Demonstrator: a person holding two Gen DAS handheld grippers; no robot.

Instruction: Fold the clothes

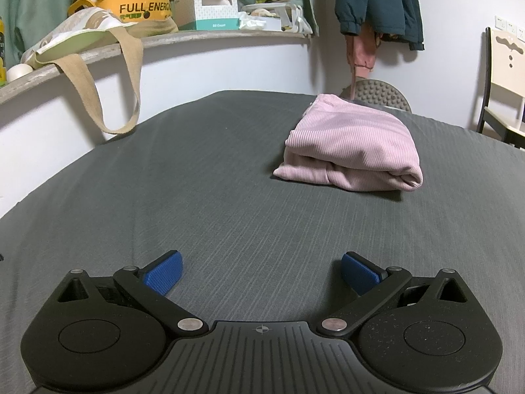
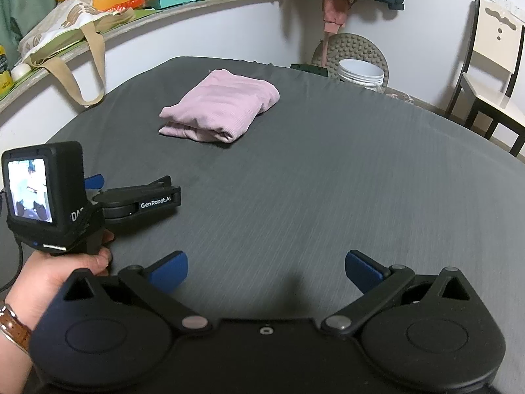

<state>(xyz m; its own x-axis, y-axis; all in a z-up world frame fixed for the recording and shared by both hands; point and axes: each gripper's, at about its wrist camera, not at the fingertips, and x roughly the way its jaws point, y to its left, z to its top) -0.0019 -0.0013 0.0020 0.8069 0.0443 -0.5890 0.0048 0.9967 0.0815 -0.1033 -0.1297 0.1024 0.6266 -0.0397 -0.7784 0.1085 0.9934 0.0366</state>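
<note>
A pink ribbed garment (image 1: 352, 146) lies folded in a compact bundle on the grey bed sheet (image 1: 203, 170), toward the far right in the left wrist view. In the right wrist view the same pink garment (image 2: 221, 110) sits far ahead, left of centre. My left gripper (image 1: 261, 274) is open, low over the bare sheet, well short of the garment. My right gripper (image 2: 265, 274) is open too, with nothing between its blue pads (image 2: 170, 271). The left gripper's body (image 2: 137, 202) shows at the left of the right wrist view, held by a hand (image 2: 55, 275).
A cluttered shelf (image 1: 210, 34) runs along the wall to the left, with a tote bag strap (image 1: 98, 98) hanging down to the bed. A chair (image 2: 492, 75) stands at the right. A white bucket (image 2: 361, 74) and a studded grey disc (image 2: 351, 49) sit beyond the bed's far edge.
</note>
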